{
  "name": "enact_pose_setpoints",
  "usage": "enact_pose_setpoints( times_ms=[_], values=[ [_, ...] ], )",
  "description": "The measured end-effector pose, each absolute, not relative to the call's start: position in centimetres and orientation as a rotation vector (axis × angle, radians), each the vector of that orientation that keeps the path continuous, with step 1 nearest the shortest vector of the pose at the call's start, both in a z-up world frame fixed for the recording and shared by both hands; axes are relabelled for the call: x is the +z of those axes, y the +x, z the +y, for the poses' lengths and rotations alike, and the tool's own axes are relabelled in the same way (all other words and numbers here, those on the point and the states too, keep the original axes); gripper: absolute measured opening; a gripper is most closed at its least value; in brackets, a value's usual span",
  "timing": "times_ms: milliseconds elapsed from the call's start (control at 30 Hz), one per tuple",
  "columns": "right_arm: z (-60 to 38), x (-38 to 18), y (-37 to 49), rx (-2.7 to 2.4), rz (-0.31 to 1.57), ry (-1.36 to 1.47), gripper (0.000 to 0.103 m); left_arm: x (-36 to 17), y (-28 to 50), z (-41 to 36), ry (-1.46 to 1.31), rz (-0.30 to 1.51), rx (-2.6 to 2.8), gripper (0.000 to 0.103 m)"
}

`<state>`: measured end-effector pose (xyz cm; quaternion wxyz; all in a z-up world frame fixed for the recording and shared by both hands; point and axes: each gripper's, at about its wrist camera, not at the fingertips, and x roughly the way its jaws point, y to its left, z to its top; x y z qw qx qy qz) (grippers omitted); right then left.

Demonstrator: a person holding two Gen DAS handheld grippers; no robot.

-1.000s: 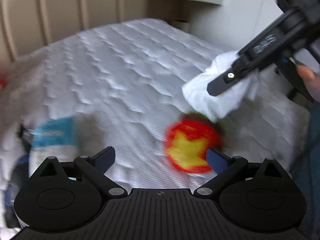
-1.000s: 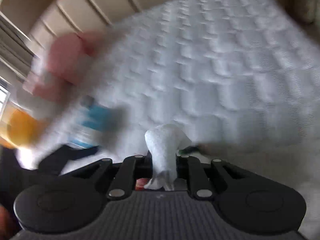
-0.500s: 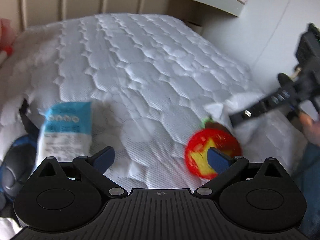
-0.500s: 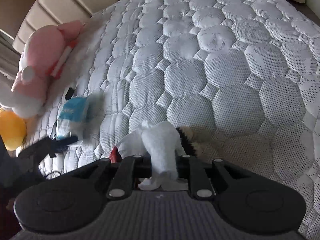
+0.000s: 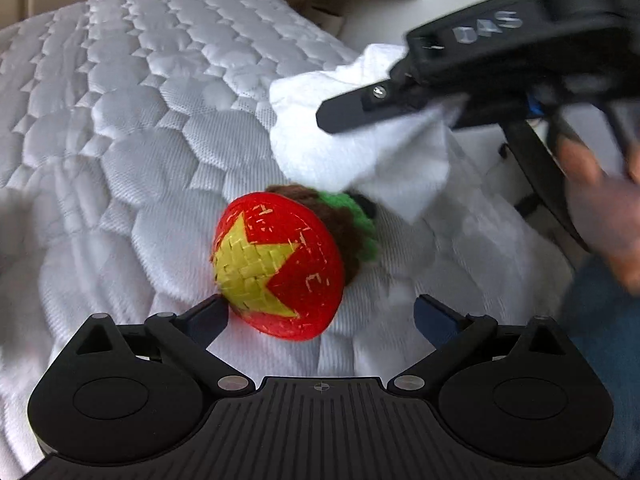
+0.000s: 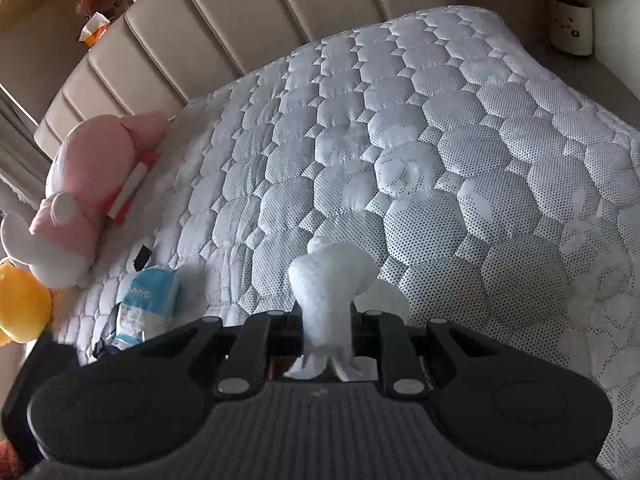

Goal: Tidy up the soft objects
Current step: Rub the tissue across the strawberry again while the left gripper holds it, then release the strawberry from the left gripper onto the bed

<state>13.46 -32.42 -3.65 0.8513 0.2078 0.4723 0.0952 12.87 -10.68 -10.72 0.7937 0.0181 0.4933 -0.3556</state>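
Red ball with yellow star, white cloth, pink plush

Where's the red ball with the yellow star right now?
Left wrist view, centre: the red ball lies on the quilted mattress, just ahead of the open left hand-held gripper, below the white cloth.

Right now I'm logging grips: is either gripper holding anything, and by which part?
The right gripper pinches the white cloth by a bunched fold. The left gripper holds nothing.
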Motion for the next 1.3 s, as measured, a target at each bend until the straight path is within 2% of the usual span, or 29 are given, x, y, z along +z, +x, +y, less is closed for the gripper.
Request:
enact_pose_setpoints(
  times_ms=[133,300,533,567,600,633,733,867,933,1000,1033,1067,1133,1233,1300],
  values=[
    [-32.7,-2.8,13.1,0.23,0.927,0.508,0.018,-7.8,13.2,-8.7,0.132,0.993,-0.705,0.101],
    [-32.5,-2.1,12.7,0.39,0.888,0.646,0.018,-5.3,12.7,-1.2,0.35,0.729,-0.289,0.103],
    [-29.4,-2.7,12.5,0.393,0.955,0.497,0.018,-10.8,15.1,0.2,0.541,0.83,-0.151,0.102],
    [-29.2,-2.8,12.5,0.382,0.962,0.485,0.018,-11.2,15.2,-0.3,0.564,0.811,-0.161,0.099],
    [-29.0,-2.9,12.5,0.371,0.968,0.474,0.018,-11.5,15.3,-0.7,0.577,0.8,-0.175,0.07],
    [-28.9,-3.0,12.4,0.36,0.971,0.465,0.018,-11.7,15.4,-1.0,0.585,0.796,-0.19,0.06],
    [-28.7,-3.2,12.1,0.338,0.973,0.45,0.018,-9.6,14.2,-0.5,0.429,0.789,-0.361,0.06],
    [-28.0,-2.9,12.1,0.349,0.966,0.459,0.018,-8.9,12.0,-1.9,0.358,0.789,-0.602,0.064],
    [-27.2,-2.5,12.1,0.373,0.948,0.474,0.018,-9.6,11.1,-2.9,0.415,0.797,-0.643,0.08],
    [-26.2,-1.7,12.2,0.419,0.924,0.478,0.018,-9.2,10.5,-2.9,0.441,0.81,-0.656,0.087],
    [-25.7,-1.3,12.3,0.436,0.908,0.471,0.018,-8.8,10.1,-2.9,0.45,0.817,-0.66,0.095],
    [-25.1,-0.9,12.4,0.461,0.896,0.466,0.018,-8.2,9.9,-2.4,0.435,0.834,-0.662,0.098],
    [-23.8,-1.0,13.0,0.546,0.911,0.503,0.018,-6.9,9.6,-1.0,0.363,0.92,-0.633,0.1],
    [-20.8,-3.3,14.3,0.664,1.028,0.557,0.018,-6.8,9.4,0.9,0.22,1.025,-0.555,0.101],
    [-18.4,-4.9,14.5,0.66,1.098,0.435,0.018,-7.8,10.0,1.9,0.136,1.081,-0.507,0.101]
  ],
)
